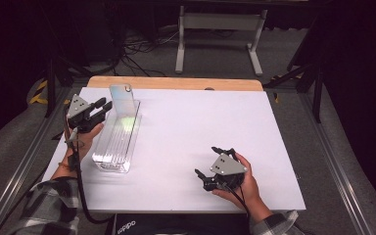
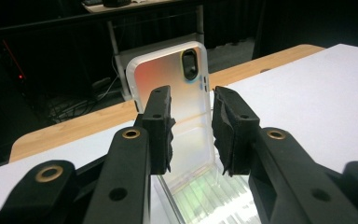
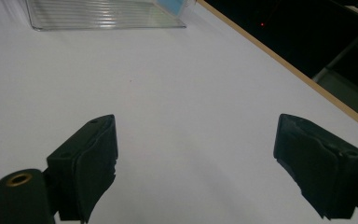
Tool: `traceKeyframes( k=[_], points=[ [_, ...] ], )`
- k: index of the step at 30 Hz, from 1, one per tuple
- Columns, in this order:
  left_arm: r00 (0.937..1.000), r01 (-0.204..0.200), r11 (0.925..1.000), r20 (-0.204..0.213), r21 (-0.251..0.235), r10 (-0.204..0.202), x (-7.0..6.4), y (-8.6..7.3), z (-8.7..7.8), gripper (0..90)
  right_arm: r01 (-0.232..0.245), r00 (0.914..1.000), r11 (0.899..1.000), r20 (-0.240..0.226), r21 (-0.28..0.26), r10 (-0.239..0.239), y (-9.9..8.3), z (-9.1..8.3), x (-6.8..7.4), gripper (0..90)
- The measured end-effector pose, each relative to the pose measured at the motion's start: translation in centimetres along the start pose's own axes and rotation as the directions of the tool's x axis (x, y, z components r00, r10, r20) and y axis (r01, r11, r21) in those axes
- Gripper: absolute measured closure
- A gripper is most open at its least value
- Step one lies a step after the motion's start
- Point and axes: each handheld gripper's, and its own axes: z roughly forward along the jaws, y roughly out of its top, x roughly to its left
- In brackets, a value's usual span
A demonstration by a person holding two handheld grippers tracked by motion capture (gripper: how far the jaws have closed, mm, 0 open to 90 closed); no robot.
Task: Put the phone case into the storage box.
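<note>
**High view: two hand-held grippers, one clear tray, one phone case on a white table**

Landmark for all places: the clear tray [image 1: 113, 142].

1. Right gripper [image 1: 210, 164]. Nearest the person, well apart from the tray, toward the near right part of the table top. Held in the person's right hand [image 1: 242, 188], a grey three-cornered plate on top. Jaws stood spread wide with bare white surface between them in the right gripper view; nothing was held. In that view the tray lay far off at the upper left.

2. Left gripper [image 1: 102, 105]. Just beside the tray's left wall, toward its far end. Held in the person's left hand [image 1: 85, 139]; a black cable trailed from it down toward the near table edge. Jaws stood parted by a moderate gap, empty; in the left gripper view the case showed through the gap, beyond the pads.

3. Clear tray. Long, ribbed, transparent; lay lengthwise on the left part of the white table [image 1: 191, 137], running away from the person.

4. Phone case [image 1: 123, 100]. Pale, iridescent, with a dark camera cut-out near its top. Stood upright at the tray's far end, leaning slightly. Whether its foot rested inside the tray or against its far wall could not be told.

5. Table's wooden edge [image 1: 176, 83]. Beyond the tray, along the far side.
</note>
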Motion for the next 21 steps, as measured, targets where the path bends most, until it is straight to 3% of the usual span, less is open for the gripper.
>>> traceKeyframes(
  k=[21],
  points=[
    [0.9982, -0.039, 0.9989, 0.045, -0.026, 0.041, -1.5, 0.3, -1.6, 65.9, -0.001, 1.0, 1.0, 0.009, -0.024, 0.002, 0.1, -0.4, -0.2, 14.2]
  ],
)
